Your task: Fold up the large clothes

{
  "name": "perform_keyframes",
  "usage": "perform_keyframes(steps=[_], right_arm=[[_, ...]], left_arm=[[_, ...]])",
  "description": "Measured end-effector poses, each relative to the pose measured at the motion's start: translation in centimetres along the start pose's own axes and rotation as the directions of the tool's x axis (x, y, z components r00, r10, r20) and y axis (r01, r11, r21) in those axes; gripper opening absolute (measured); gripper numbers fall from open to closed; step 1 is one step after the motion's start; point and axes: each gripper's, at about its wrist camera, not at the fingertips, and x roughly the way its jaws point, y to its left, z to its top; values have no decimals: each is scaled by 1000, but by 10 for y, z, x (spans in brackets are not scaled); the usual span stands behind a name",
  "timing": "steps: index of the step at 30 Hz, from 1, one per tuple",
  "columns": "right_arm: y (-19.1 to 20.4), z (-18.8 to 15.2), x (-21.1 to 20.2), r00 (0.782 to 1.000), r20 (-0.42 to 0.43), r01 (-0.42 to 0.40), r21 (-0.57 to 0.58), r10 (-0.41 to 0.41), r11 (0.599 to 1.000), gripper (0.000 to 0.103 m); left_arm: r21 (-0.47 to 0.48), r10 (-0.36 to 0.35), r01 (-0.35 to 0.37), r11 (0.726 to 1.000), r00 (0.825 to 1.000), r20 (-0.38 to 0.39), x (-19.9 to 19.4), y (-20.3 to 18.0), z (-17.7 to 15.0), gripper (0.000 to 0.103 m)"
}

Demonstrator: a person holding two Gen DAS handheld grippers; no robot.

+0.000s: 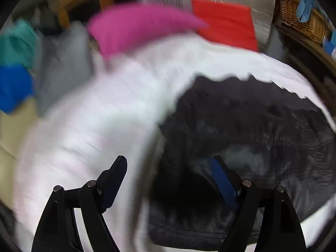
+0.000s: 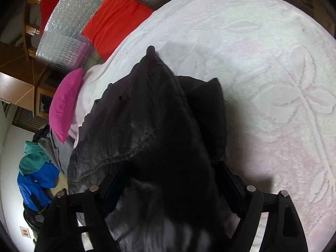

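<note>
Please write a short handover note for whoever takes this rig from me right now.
Left claw: open, empty, over the dark garment; this view is blurred.
Right claw: dark garment bunched between its fingers; whether it is clamped is unclear.
The garment lies rumpled on the white bedspread; pink pillow and red pillow lie beyond.
Done: no neat fold visible.
Left: spread flat, then fold.

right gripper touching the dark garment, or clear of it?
Touching. The right wrist view shows the dark garment bunched between the right gripper fingers, cloth pressed against both pads.
</note>
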Motion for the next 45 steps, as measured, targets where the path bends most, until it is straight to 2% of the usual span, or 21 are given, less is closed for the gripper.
perform_keyframes(steps=[2, 3, 5, 6, 9, 11, 12, 14, 18, 21, 23, 25, 27, 29, 32, 34, 37, 39, 40, 43, 45], right_arm=[[0, 2, 3, 1000, -2, -13, 8, 13, 1000, 94], [1, 4, 5, 1000, 0, -18, 11, 18, 1000, 94], [3, 7, 8, 1000, 4, -25, 2, 25, 1000, 93], [5, 8, 11, 999, 5, -39, -5, 39, 999, 92], [18, 9, 17, 1000, 5, 6, -69, -6, 998, 81], [27, 9, 17, 999, 21, 40, -109, -38, 993, 61], [32, 10, 15, 998, 38, 52, -131, -48, 990, 54], [44, 13, 9, 994, 86, 80, -180, -65, 980, 41], [50, 28, 15, 990, 123, 95, -187, -73, 978, 40], [53, 41, 23, 987, 153, 70, -161, -45, 984, 40], [56, 48, 29, 983, 178, 63, -154, -35, 986, 40], [58, 51, 33, 982, 186, 63, -145, -36, 987, 40], [55, 53, 39, 982, 180, 75, -135, -50, 988, 42], [49, 54, 43, 985, 160, 78, -121, -58, 990, 56], [44, 54, 38, 988, 134, 88, -68, -79, 994, 62], [49, 50, 22, 983, 138, 129, -75, -118, 989, 62], [57, 35, -20, 954, 252, 195, -119, -160, 974, 63], [66, 20, -44, 931, 337, 206, -162, -142, 965, 63], [70, 12, -52, 926, 361, 194, -195, -113, 961, 62], [91, -13, -61, 916, 395, 205, -311, -70, 928, 39], [98, -30, -55, 929, 362, 209, -357, -72, 910, 39]], left_arm=[[-74, -119, 112, 991, 989, -91, 22, 10, 1, 83], [-115, -186, 174, 978, 977, -104, 27, 14, 1, 83], [-202, -313, 284, 937, 941, -131, 40, 22, 2, 84], [-229, -353, 317, 920, 925, -140, 45, 23, 1, 84], [-263, -435, 385, 885, 884, -170, 58, 17, 0, 84], [-252, -445, 400, 881, 883, -153, 57, 10, 3, 84], [-235, -451, 412, 880, 881, -144, 55, 4, 4, 83], [-226, -439, 405, 886, 889, -130, 53, -2, 9, 78], [-300, -424, 383, 873, 902, -84, 59, 5, 20, 60], [-352, -410, 373, 858, 911, -34, 64, 13, 31, 57], [-350, -379, 355, 867, 925, -2, 66, 14, 37, 57], [-330, -325, 313, 891, 946, 18, 65, 11, 42, 57], [-300, -283, 269, 915, 959, -6, 70, 3, 42, 61], [-284, -263, 241, 928, 964, -44, 74, -4, 40, 67], [-292, -245, 219, 931, 968, -55, 62, -1, 37, 67], [-290, -209, 190, 938, 977, -34, 46, 3, 37, 67], [-279, -104, 122, 953, 992, 77, 11, 12, 33, 68], [-254, -69, 101, 962, 989, 134, -13, 12, 24, 72], [-235, -69, 102, 967, 987, 145, -20, 8, 20, 72], [-150, -95, 116, 982, 985, 141, -28, -14, 9, 73], [-103, -93, 105, 989, 989, 111, -25, -29, 1, 73]])
